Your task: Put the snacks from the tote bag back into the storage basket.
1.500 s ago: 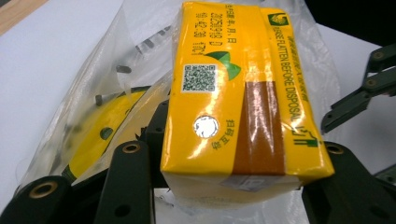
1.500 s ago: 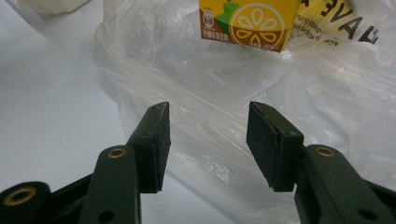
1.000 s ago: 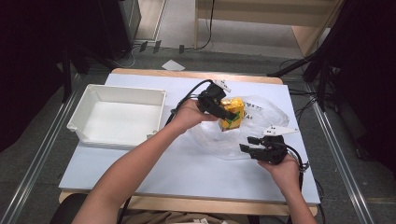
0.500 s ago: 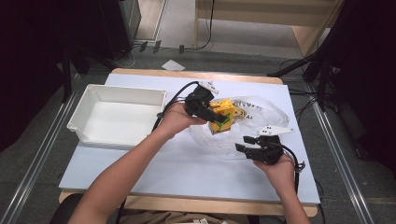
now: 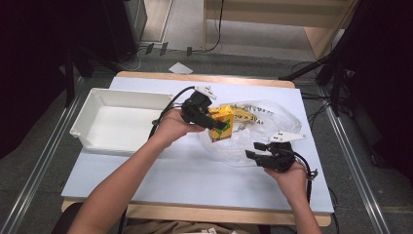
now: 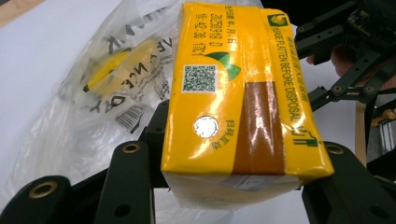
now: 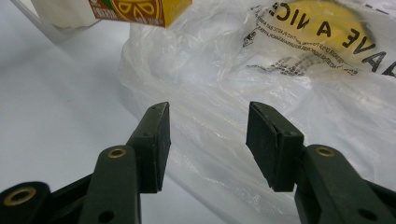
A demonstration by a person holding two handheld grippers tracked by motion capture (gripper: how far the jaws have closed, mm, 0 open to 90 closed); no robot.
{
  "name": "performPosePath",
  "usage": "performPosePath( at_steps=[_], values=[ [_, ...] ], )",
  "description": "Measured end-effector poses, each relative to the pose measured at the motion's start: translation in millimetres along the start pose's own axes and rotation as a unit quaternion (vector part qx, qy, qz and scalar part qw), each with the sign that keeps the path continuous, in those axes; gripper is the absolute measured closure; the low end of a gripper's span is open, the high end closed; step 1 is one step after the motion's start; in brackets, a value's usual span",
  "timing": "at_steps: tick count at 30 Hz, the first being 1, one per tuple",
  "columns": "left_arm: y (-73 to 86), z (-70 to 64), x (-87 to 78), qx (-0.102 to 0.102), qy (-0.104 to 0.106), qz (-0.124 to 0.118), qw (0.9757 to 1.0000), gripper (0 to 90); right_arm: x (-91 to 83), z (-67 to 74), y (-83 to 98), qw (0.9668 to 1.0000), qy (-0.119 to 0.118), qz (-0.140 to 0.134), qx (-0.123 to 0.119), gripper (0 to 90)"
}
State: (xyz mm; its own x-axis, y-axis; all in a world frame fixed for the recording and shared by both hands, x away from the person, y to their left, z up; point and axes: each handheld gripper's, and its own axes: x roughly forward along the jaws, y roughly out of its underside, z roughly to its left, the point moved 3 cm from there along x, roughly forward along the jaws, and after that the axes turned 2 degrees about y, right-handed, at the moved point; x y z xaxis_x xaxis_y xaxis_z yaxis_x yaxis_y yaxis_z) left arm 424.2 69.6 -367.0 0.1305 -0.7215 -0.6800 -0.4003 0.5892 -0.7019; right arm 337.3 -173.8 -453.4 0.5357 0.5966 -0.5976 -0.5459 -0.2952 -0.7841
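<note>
Table: white sheet (image 5: 160, 170) is covering the wooden top; grey floor and cables are lying beyond at 12 o'clock.
Left gripper (image 5: 216, 124): its jaws are clamping a yellow carton (image 5: 221, 123) by its sides, holding it off the table near centre; the carton (image 6: 238, 93) is showing a QR code and foil straw hole.
Right gripper (image 5: 258, 151): its jaws are standing apart, holding nothing, pointing at the bag's (image 7: 261, 93) near edge.
Bag (image 5: 265, 122): clear plastic, printed, lying crumpled at 3 o'clock of the carton.
Tray (image 5: 87, 117): white, sitting at 9 o'clock.
</note>
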Motion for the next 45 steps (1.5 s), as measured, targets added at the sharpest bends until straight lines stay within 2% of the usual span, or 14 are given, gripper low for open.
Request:
performPosePath(
  at_steps=[16,27,30,35,45],
  values=[
    [9.1,4.3,-17.1,-0.001,0.000,0.002,1.0000,52.3,1.9,1.6,0.8,0.9999,-0.010,0.006,-0.001,50.9],
    [16.6,9.1,-25.4,-0.002,-0.007,0.008,0.9999,52.3,7.4,6.4,2.6,0.9997,-0.017,0.016,-0.008,50.5],
    [16.6,9.8,-28.6,0.000,-0.016,0.010,0.9998,52.3,7.7,6.3,3.0,0.9996,-0.019,0.017,-0.008,50.5],
    [18.5,13.0,-34.9,-0.006,-0.010,0.007,0.9999,52.2,7.5,5.9,2.9,0.9997,-0.020,0.016,-0.005,50.5],
    [22.3,17.0,-46.4,0.002,-0.008,0.002,1.0000,52.2,6.6,6.3,2.2,0.9996,-0.022,0.013,-0.008,50.6]
  ],
)
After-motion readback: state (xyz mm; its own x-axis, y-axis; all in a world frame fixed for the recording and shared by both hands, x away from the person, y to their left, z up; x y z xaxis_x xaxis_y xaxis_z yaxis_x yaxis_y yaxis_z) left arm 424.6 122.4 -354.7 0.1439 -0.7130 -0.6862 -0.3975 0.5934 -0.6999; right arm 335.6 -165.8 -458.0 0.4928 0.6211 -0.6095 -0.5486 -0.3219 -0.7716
